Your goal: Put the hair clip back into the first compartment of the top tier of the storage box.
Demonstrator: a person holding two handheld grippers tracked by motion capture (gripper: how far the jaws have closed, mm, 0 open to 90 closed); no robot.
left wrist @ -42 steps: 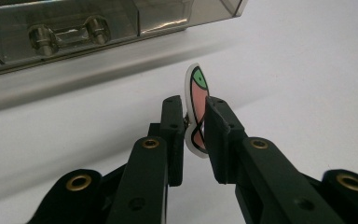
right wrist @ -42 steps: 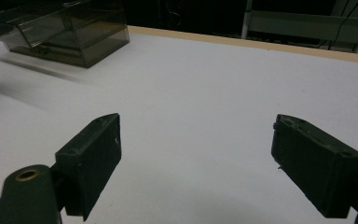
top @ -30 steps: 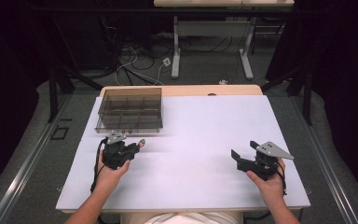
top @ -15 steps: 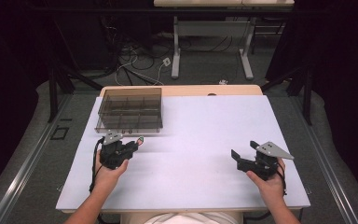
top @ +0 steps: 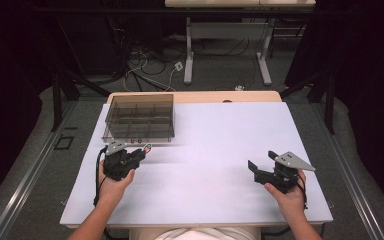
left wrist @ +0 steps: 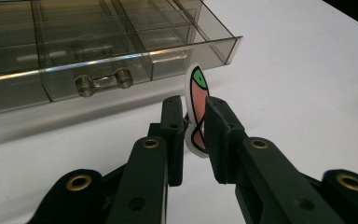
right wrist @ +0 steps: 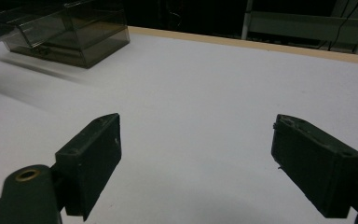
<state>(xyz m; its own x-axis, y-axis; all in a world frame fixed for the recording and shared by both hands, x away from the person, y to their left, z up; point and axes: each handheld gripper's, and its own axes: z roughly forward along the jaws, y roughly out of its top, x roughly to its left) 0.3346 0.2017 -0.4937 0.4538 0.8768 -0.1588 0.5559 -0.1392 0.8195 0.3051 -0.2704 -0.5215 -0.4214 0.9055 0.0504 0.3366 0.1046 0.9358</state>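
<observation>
Dark curtains and a grey floor with tangled cables surround the white bench [top: 215, 150], whose far edge shows a strip of bare wood. In the high view, a smoky transparent drawer box [top: 139, 117] with divided compartments sits on the far left part of the bench. Just near of it, the left hand-held gripper [top: 141, 153] points right and slightly away from the person, clamped on a small flat sticker [top: 148, 148] with pink and green on it, held a little above the bench close to the box's near right corner. On the right side of the bench, well apart from the box, the right hand-held gripper [top: 261, 161] points left with a grey three-cornered plate on top, its jaws spread and nothing between them.

In the left gripper view, the left hand-held gripper [left wrist: 195, 128] pinches the sticker [left wrist: 196, 105] on edge between its two black jaws; the sticker is a white-bordered oval, pink with a green tip and dark curved lines, and its top rises above the jaws. Beyond it stands the drawer box [left wrist: 98, 51], its front showing a clear handle on two round studs.

In the right gripper view, the right hand-held gripper [right wrist: 196, 154] has its jaws standing wide apart over bare white bench [right wrist: 214, 84], gripping nothing. The drawer box [right wrist: 65, 28] lies far off at the upper left.
</observation>
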